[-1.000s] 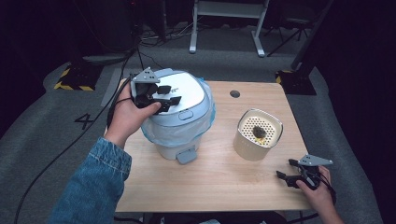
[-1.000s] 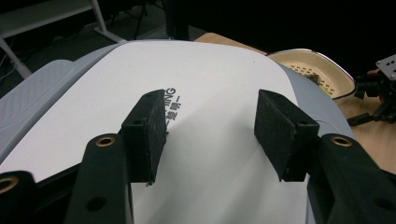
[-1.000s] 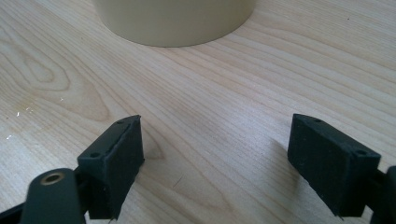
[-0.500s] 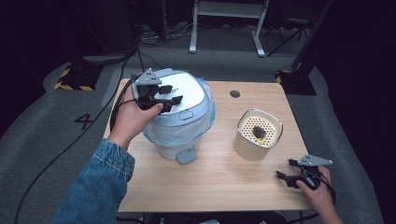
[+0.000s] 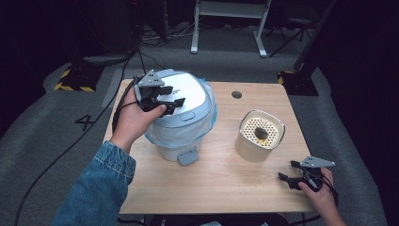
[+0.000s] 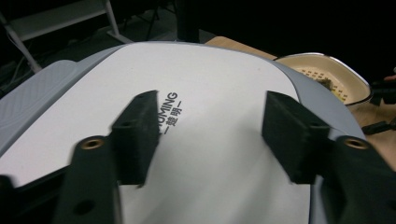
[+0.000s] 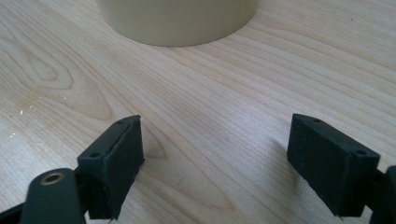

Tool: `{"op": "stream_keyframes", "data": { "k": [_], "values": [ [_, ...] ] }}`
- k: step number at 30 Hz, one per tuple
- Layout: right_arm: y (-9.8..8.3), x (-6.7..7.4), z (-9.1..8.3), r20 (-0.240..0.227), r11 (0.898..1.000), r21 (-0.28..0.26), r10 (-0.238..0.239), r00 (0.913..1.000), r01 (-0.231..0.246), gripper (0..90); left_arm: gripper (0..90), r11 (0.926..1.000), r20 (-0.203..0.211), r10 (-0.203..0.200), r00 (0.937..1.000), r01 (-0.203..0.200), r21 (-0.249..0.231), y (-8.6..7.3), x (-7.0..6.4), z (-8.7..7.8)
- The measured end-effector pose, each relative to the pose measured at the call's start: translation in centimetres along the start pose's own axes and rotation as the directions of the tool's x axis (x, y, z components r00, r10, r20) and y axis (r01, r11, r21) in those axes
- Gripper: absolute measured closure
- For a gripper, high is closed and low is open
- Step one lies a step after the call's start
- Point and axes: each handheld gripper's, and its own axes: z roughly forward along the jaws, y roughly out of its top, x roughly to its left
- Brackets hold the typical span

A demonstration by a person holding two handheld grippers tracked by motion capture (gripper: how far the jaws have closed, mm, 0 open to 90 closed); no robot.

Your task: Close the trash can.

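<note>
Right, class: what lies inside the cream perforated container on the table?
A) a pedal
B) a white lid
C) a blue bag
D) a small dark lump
D: in the high view a small dark lump sits on the holed insert of the cream container; the blue bag lines the pedal bin instead.

Left tongs (image 5: 165, 104) up at the left side, held in the left hand (image 5: 134, 120), denim-sleeved forearm (image 5: 94, 188) coming in from the bottom left. Jaws have just been opening, now stand well apart with nothing clamped between the pads (image 6: 140, 133). Right tongs (image 5: 294, 175) low at the bottom right corner, gripped by the right hand (image 5: 320, 193), pointing left and roughly level. Jaws spread wide, pads (image 7: 116, 161) clear of each other, nothing between them.
</note>
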Motion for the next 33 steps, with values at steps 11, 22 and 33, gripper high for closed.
{"op": "stream_keyframes", "data": {
  "k": [11,22,33],
  "values": [
    [0.0,0.0,0.0,0.000,1.000,0.000,0.000,1.0000,0.000,18.6,33.6,0.9931,0.086,-0.014,0.9962,0.024,-0.115,0.1,-0.3,-2.0],
    [0.1,0.2,0.1,0.013,1.000,0.001,0.007,0.9999,-0.007,17.6,31.4,0.9951,0.087,-0.003,0.9962,0.011,-0.098,-1.6,-2.3,-5.3],
    [0.1,0.3,0.2,0.020,1.000,0.005,0.011,0.9997,-0.011,16.7,30.6,0.9977,0.033,-0.032,0.9989,0.033,-0.059,-6.1,-2.8,-7.5]
  ]
}}
